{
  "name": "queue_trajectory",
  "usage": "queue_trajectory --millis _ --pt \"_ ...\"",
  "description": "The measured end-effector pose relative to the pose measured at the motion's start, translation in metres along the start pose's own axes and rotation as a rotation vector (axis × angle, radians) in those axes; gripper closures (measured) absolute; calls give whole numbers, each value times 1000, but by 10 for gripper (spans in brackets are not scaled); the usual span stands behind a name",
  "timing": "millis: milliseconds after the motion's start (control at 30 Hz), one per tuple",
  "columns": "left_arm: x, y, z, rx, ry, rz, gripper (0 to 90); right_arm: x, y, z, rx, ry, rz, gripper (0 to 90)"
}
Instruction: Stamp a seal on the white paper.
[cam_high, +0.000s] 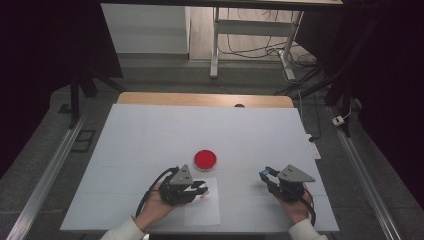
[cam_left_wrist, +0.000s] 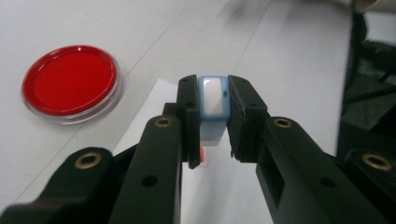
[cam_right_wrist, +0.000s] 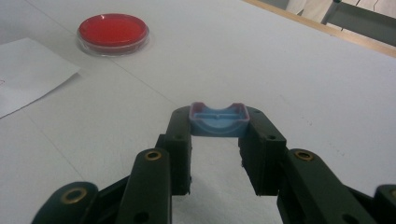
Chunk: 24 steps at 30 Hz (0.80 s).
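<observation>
You are gripping a blue-and-white stamp (cam_left_wrist: 213, 105) in the left hand-held gripper (cam_high: 199, 189), holding it over the paper sheet (cam_high: 202, 210), apparently to print. Your right hand-held gripper (cam_right_wrist: 218, 135) is clamping its blue cap (cam_right_wrist: 218, 120) aside at three o'clock. The red ink pad (cam_high: 205, 159) is sitting at twelve o'clock from the stamp on the bench (cam_high: 150, 135).

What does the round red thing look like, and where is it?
Start at the big white table and look near its middle, just beyond the sheet of paper. There sits a flat round dish with a clear rim. Its bright red inside sets it apart, as the paper is white and the small pieces in the grippers are blue.
</observation>
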<state>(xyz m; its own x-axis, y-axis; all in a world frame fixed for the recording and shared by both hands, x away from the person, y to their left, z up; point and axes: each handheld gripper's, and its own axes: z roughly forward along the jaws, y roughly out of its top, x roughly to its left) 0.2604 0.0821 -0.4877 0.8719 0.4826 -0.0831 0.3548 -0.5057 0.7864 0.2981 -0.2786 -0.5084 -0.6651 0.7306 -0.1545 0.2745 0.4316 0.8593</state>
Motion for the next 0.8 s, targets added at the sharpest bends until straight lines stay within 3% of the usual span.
queue_trajectory --millis 333,800 --pt "12 1 -13 -67 15 -87 750 1 0 2 -2 2 2 645" --pt "23 8 -21 -125 2 -163 749 1 0 3 2 6 -1 645"
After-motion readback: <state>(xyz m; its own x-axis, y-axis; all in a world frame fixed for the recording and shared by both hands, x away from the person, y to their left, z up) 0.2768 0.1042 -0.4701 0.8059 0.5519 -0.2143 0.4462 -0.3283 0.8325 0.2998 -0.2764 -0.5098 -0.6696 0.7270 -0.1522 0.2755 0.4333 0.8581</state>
